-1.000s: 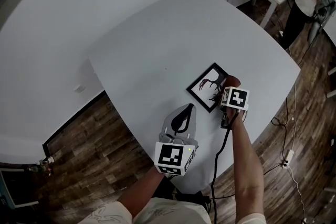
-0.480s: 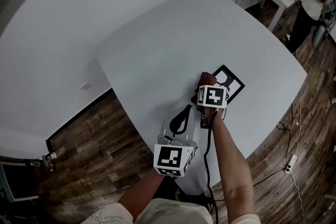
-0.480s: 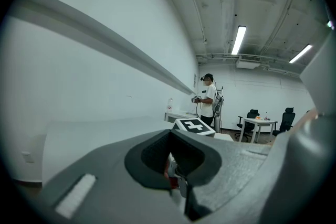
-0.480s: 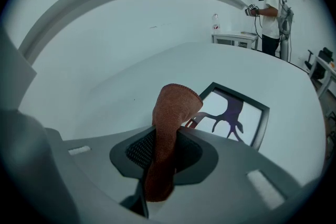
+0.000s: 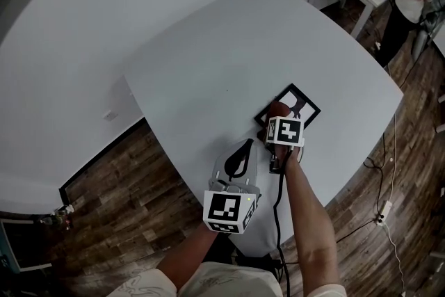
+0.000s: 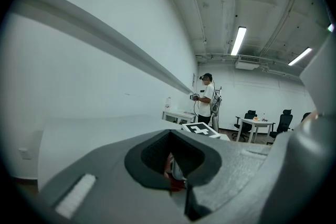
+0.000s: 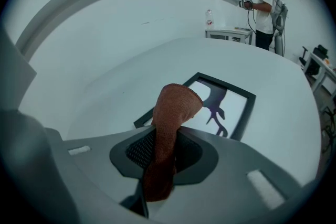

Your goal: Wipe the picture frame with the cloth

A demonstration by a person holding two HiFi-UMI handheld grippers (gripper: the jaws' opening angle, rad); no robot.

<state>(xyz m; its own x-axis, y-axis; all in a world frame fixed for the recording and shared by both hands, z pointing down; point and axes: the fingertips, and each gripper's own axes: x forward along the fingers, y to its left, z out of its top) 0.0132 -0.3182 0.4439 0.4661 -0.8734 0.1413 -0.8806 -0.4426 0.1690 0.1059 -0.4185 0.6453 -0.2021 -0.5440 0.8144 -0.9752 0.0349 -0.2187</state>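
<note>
Head view shows the right tool (image 5: 279, 119) low over the large white rounded surface (image 5: 229, 52), its jaws clamped on a rust-brown textured cloth (image 5: 278, 110) whose free end bulges out past the jaw tips. The cloth's end rests on the near-left part of a black rectangular picture frame (image 5: 306, 106), which lies flat on the surface directly ahead of this tool and holds a white print with a dark branching figure. In the right gripper view the cloth (image 7: 170, 118) runs up from between the jaws of the right tool (image 7: 165, 157) and folds over at the top, covering the frame's nearest corner, while the rest of the frame (image 7: 231, 105) spreads out beyond and to the right of the jaw tips. The left tool (image 5: 241, 158) hovers near the surface's edge, just behind and to the left of the right tool, apart from the frame. In the left gripper view the left tool (image 6: 176, 178) has its jaws drawn together at the tips with nothing gripped; a small reddish patch shows through the gap, too small to identify. Far ahead of both tools, a person in a white shirt (image 7: 262, 0) stands by a small white side table (image 7: 228, 33).
</note>
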